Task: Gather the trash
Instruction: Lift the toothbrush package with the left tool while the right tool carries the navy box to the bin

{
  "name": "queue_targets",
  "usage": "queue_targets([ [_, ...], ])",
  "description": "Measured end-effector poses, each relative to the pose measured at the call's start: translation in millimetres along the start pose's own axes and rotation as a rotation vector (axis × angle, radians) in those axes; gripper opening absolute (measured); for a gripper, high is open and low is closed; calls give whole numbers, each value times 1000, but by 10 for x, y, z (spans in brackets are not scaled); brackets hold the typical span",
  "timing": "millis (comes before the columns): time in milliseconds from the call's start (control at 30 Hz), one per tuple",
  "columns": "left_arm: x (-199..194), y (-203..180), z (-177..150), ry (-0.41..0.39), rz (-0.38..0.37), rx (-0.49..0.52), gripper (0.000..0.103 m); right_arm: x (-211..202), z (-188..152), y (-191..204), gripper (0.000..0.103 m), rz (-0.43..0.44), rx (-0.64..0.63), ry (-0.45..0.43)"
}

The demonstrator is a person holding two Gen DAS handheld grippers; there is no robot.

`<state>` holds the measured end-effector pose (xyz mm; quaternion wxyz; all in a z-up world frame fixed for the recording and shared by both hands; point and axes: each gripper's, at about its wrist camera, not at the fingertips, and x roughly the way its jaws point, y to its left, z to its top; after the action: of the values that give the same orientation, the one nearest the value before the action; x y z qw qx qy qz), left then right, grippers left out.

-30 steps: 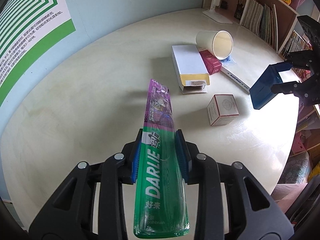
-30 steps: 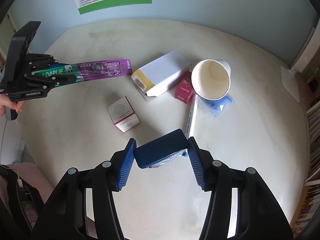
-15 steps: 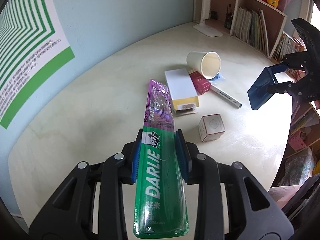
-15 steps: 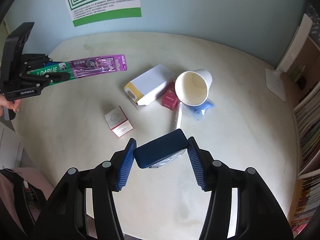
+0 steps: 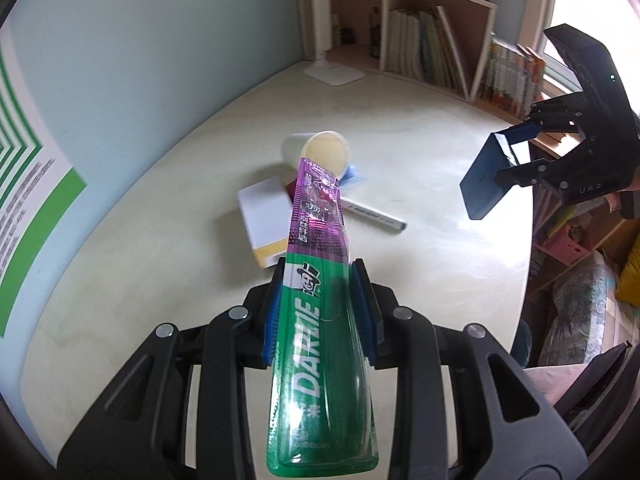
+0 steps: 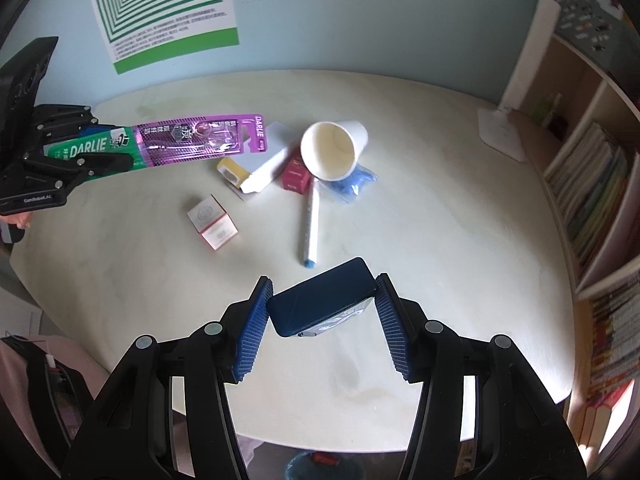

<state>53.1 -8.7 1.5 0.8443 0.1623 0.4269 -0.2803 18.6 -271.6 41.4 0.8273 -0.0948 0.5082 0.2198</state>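
You have two things in the air and six left on the bench [image 6: 460, 208]. Your left tongs [image 5: 320, 308] are clamped on one toothbrush pack [image 5: 320, 328], green at the gripped end with white DARLIE lettering, purple and clear at the far end. Your right tongs [image 6: 322, 312] are clamped on one dark blue box [image 6: 320, 300], glossy, held by its two short sides above the bench's near part.

On the bench lie one paper cup [image 6: 334, 152] tipped on its side with its mouth toward you, one white carton [image 6: 260, 168] with a yellow end flap, one small red box [image 6: 296, 172] wedged between carton and cup, one white marker [image 6: 311, 224] with a blue tip, one crumpled blue wrapper [image 6: 356, 180] under the cup, and one small white cube box [image 6: 212, 222] standing apart.

Only the right wrist view shows the cube box; in the left view the toothbrush pack hides it. The left view alone shows the blue box's broad flat face.
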Motion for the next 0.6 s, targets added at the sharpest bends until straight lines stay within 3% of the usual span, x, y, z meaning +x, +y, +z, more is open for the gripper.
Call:
queue_targets([
  [300, 141, -650, 195, 13, -156, 180, 29, -385, -564, -188, 54, -83, 166, -5],
  [600, 308, -1601, 291, 62, -309, 404, 29, -758, -1534, -420, 54, -172, 409, 6],
])
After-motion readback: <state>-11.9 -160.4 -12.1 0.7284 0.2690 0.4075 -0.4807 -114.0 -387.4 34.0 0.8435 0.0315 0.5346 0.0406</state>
